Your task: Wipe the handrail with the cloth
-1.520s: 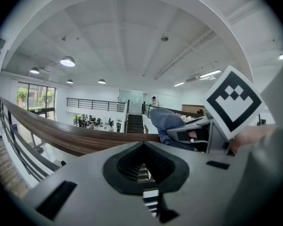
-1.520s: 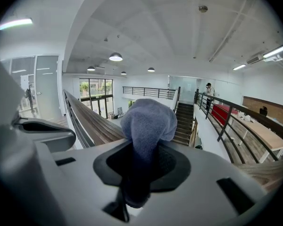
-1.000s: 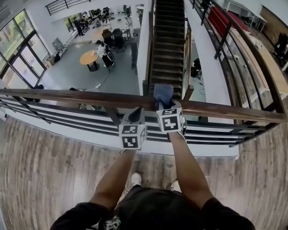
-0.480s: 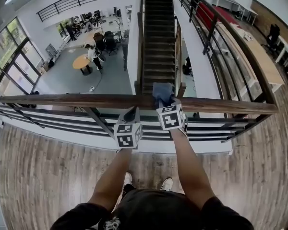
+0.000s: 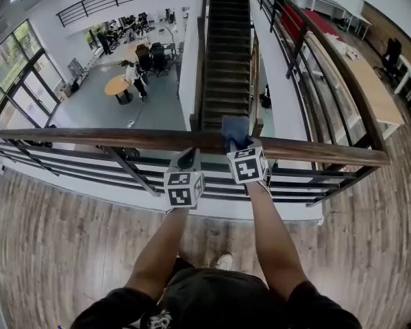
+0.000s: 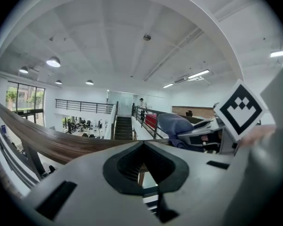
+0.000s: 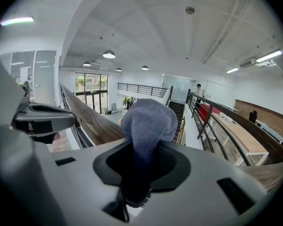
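A brown wooden handrail [image 5: 109, 138] runs left to right in front of me. My right gripper [image 5: 237, 144] is shut on a blue-grey cloth [image 5: 235, 129], and the cloth lies bunched on top of the rail. In the right gripper view the cloth [image 7: 148, 121] bulges out of the gripper [image 7: 144, 149] over the handrail [image 7: 92, 121]. My left gripper [image 5: 188, 160] hangs just left of it against the near side of the rail, shut with nothing in it. In the left gripper view that gripper [image 6: 144, 147] sits above the handrail [image 6: 52, 142], with the cloth [image 6: 174, 126] to its right.
Dark metal bars [image 5: 68, 170] and a slanted post [image 5: 133, 173] run under the rail. Beyond it is a drop to a lower floor with a staircase [image 5: 229, 53], a round table [image 5: 114, 86] and people. A second railing [image 5: 329, 60] runs off at right. I stand on wood flooring [image 5: 55, 252].
Both grippers have slid a little to the right along the handrail, the cloth going with the right one. The person's feet have stepped along too.
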